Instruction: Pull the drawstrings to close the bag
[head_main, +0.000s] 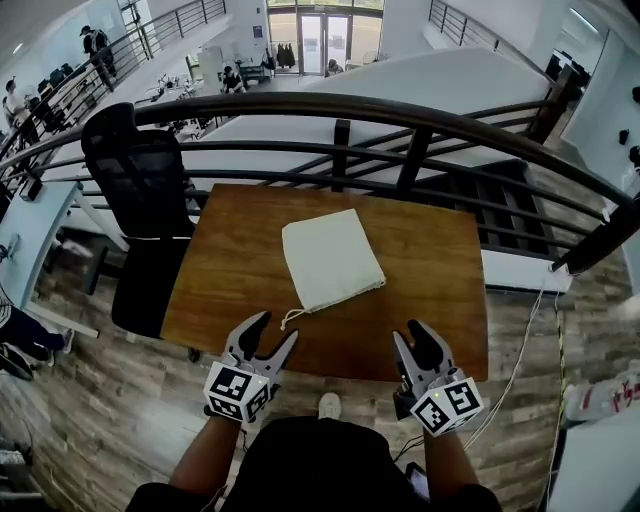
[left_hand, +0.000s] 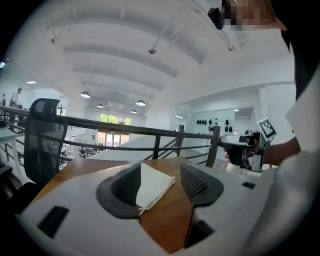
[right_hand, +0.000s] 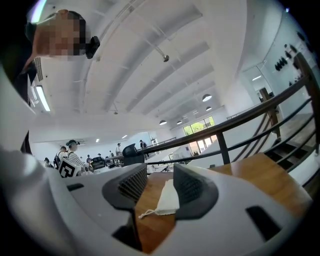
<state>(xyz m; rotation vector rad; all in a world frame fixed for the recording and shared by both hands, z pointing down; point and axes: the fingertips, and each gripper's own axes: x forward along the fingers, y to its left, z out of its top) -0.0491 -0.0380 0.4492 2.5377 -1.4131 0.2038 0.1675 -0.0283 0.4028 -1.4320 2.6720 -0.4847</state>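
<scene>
While left gripper (head_main: 277, 328) and right gripper (head_main: 410, 335) gape, the bag (head_main: 330, 258) lies beyond both.

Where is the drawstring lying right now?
In the head view, the drawstring trails from the bag's near-left corner on the table, just ahead of the left gripper.

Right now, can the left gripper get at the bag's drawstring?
Probably yes. The drawstring trails off the bag's near edge onto bare table, just ahead of the left gripper, whose jaws stand apart and empty. Nothing lies between them.
</scene>
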